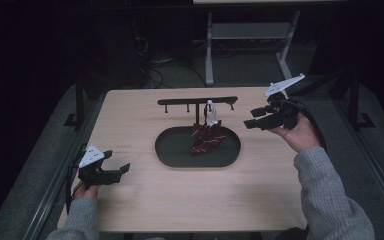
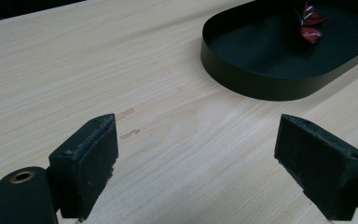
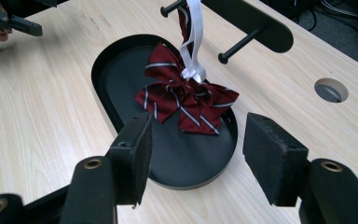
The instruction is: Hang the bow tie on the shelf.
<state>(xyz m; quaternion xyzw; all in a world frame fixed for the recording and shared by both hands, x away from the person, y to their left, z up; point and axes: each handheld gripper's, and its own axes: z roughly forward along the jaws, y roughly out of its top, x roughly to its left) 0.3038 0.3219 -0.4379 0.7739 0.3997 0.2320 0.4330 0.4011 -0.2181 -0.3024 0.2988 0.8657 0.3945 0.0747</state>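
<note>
1. Bow tie [image 3: 186, 100], dark red w/ white stripes, hangs by a white strap [image 3: 193, 42] from the black peg rack [image 3: 247, 21]; its lower folds rest in the black oval tray [image 3: 121, 60].
2. Right gripper [image 3: 196, 154]: jaws wide, nothing between them, held above the table's [image 1: 145, 200] right side, pointing at the bow tie, near but not touching.
3. Left gripper [image 2: 196, 158]: jaws wide, empty, low over the table near its front-left corner, well apart from tray.
</note>
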